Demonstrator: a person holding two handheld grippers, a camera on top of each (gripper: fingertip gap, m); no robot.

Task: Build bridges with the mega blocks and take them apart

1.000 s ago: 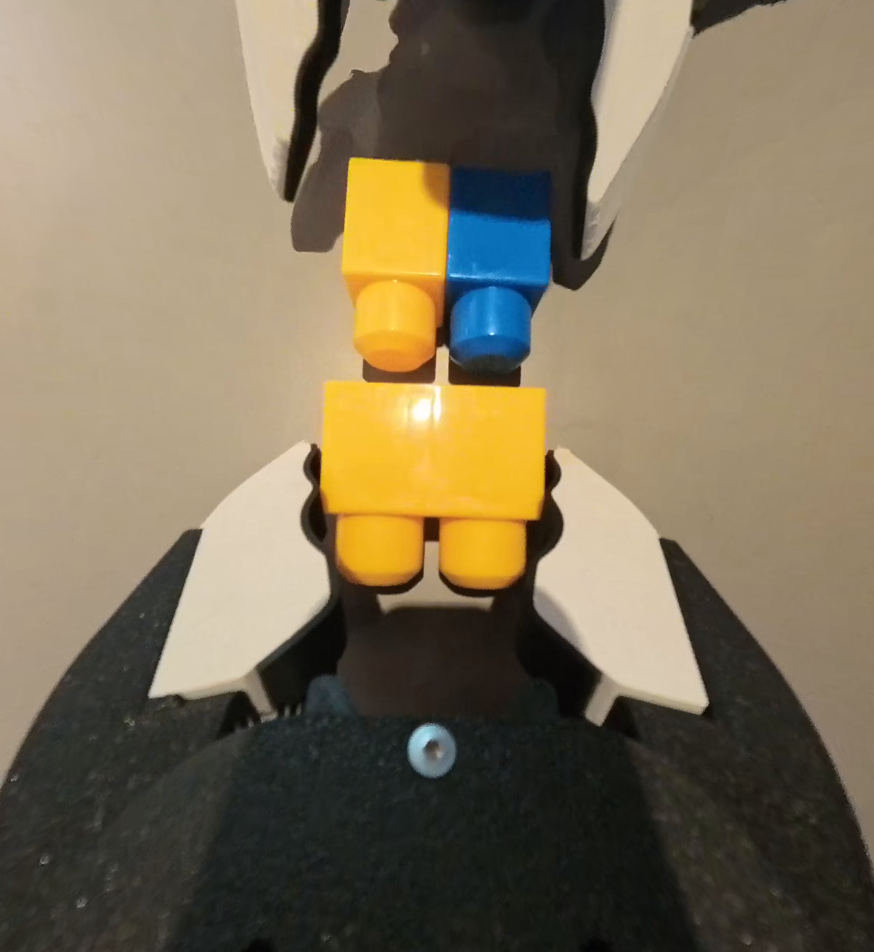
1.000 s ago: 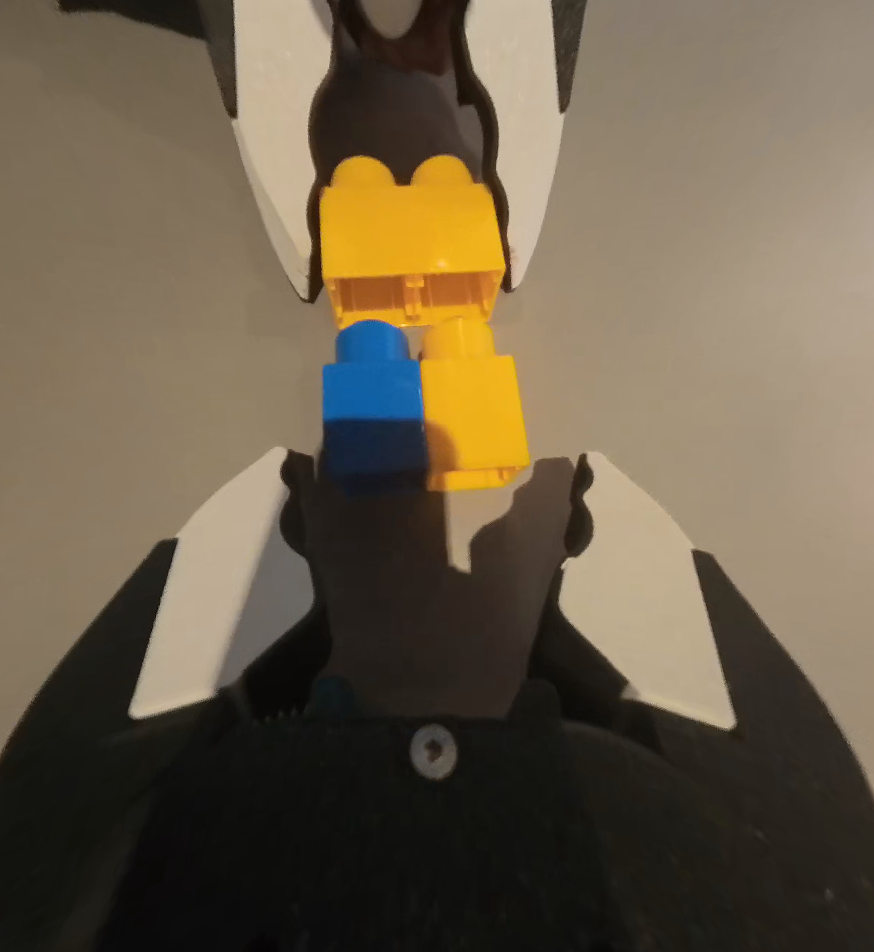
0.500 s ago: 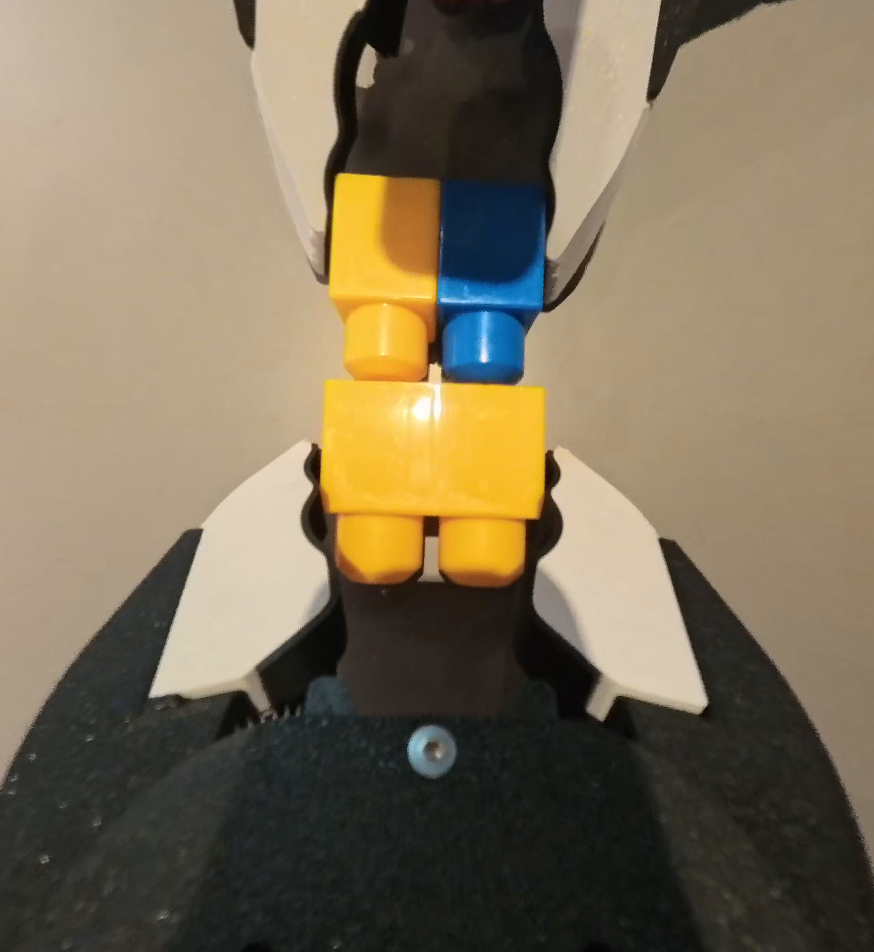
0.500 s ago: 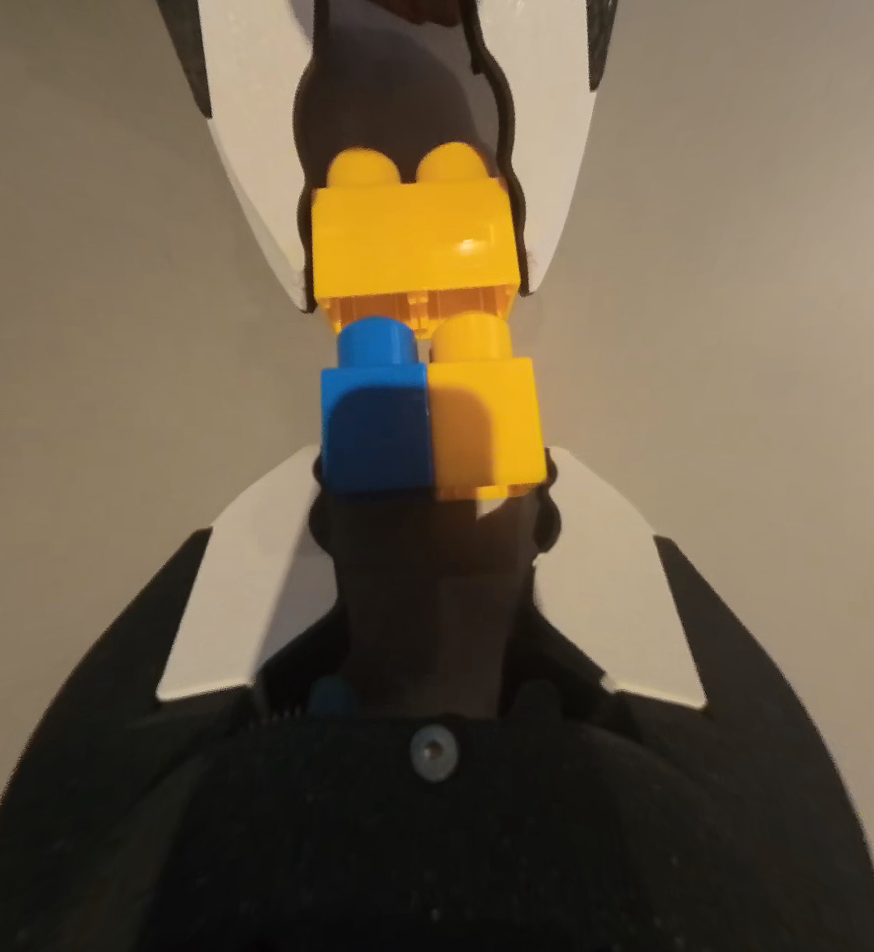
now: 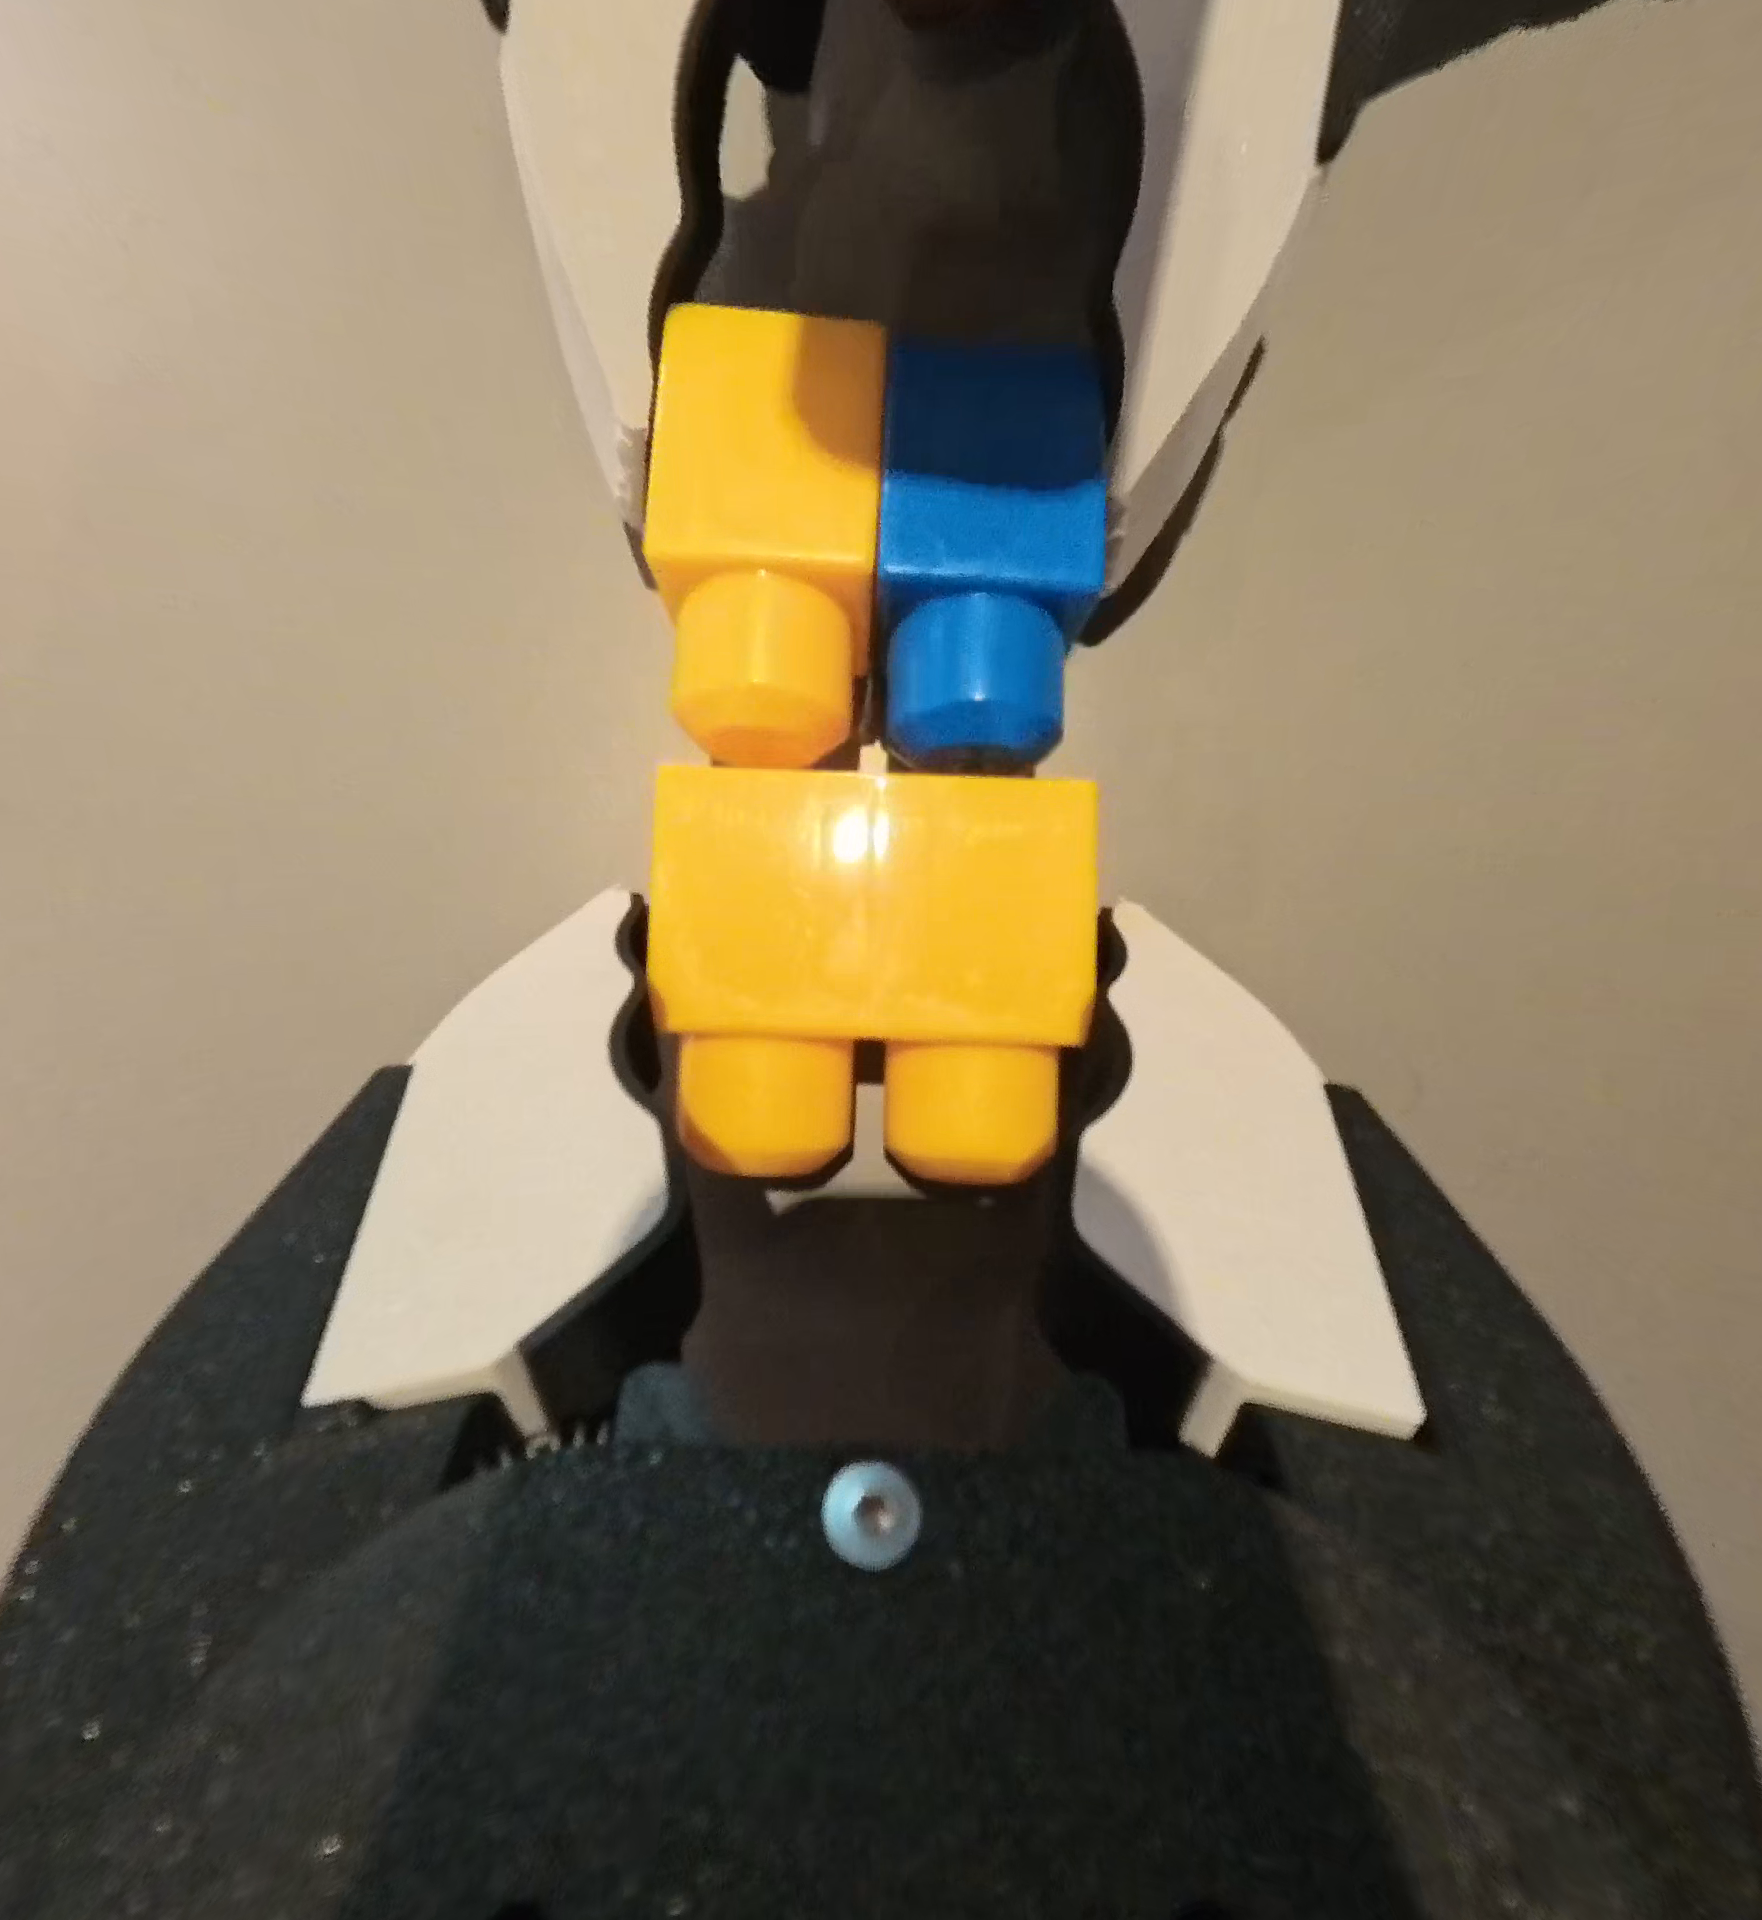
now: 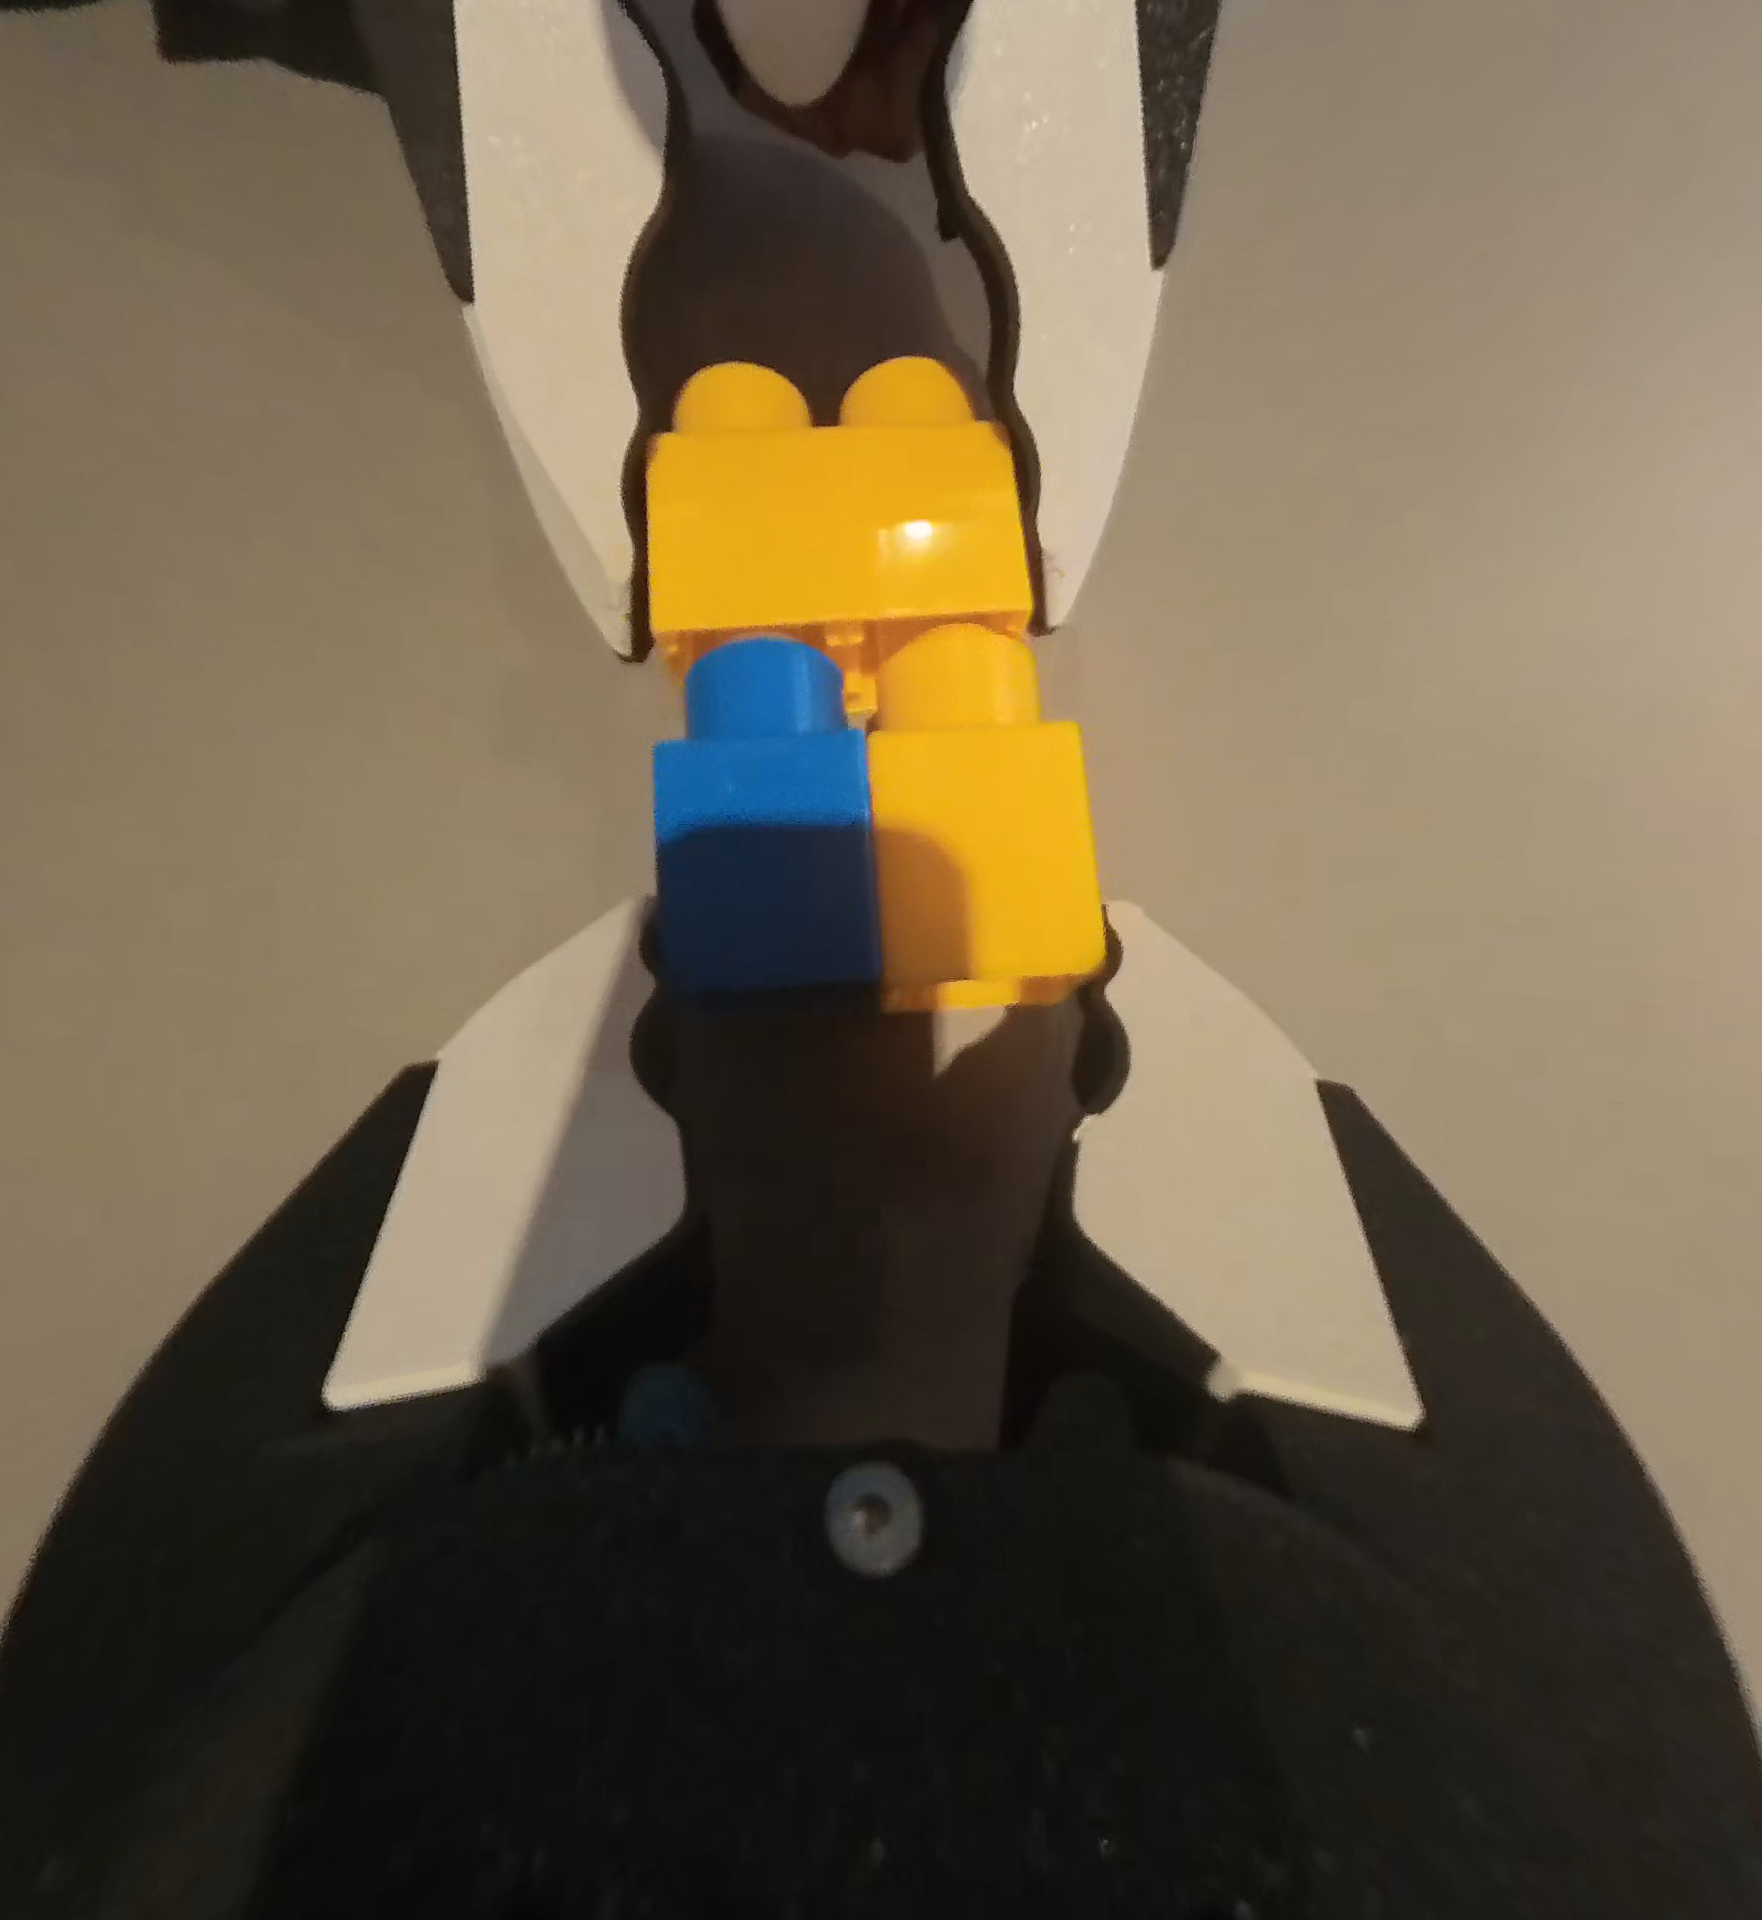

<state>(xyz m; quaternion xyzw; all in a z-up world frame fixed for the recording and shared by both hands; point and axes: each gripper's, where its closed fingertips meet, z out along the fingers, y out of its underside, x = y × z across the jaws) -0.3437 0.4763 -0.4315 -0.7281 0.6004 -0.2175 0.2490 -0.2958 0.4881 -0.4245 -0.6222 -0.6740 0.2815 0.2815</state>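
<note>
The left gripper (image 5: 872, 914) is clamped on the wide yellow two-stud block (image 5: 872, 914), studs pointing back toward its own body, hollow underside facing forward. Straight ahead, the right gripper (image 6: 877, 925) pinches the small blue block (image 6: 765, 862) and the small yellow block (image 6: 981, 852) side by side as a pair, their studs aimed at that underside. This looks like the joining push for the bridge deck (or possibly the first instant of pulling apart, the frames alone can't settle it). To do it well, I'd keep both tools on one line, push squarely so both studs seat together, and hold the pinch firm so the pair doesn't splay. Now the views differ nicely: the left wrist camera shows only the wide block's smooth top face, with the two studs meeting its far edge, so depth of entry is hidden. The right wrist camera looks into the open cavity and shows the blue stud and yellow stud just at its mouth, barely entered, the blue one looking a touch off-centre.
</note>
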